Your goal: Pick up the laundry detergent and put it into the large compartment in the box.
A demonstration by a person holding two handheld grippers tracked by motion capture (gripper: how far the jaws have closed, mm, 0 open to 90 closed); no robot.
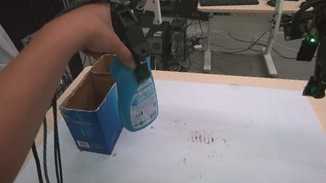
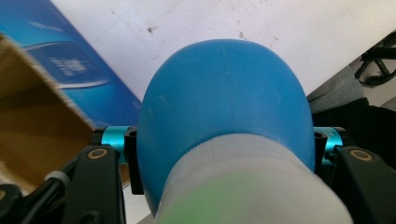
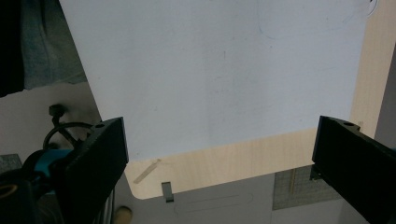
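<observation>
Just at 3 o'clock of the open box [image 1: 92, 109], the left gripper [image 1: 142, 70] pinches the blue bottle [image 1: 138, 100] by its neck, long axis tilted, base toward 5 o'clock. The right gripper [image 1: 314, 90], fingers spread, hangs well apart.

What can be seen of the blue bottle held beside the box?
The blue bottle looks like smooth plastic, rounded at its base, with a pale printed label on one face and a whitish cap end seen in the left gripper view. It hangs tilted, base downward, above the white table cover, clamped near its upper part by the left hand-held gripper. It is right beside the open blue carton; whether they touch cannot be told.
</observation>
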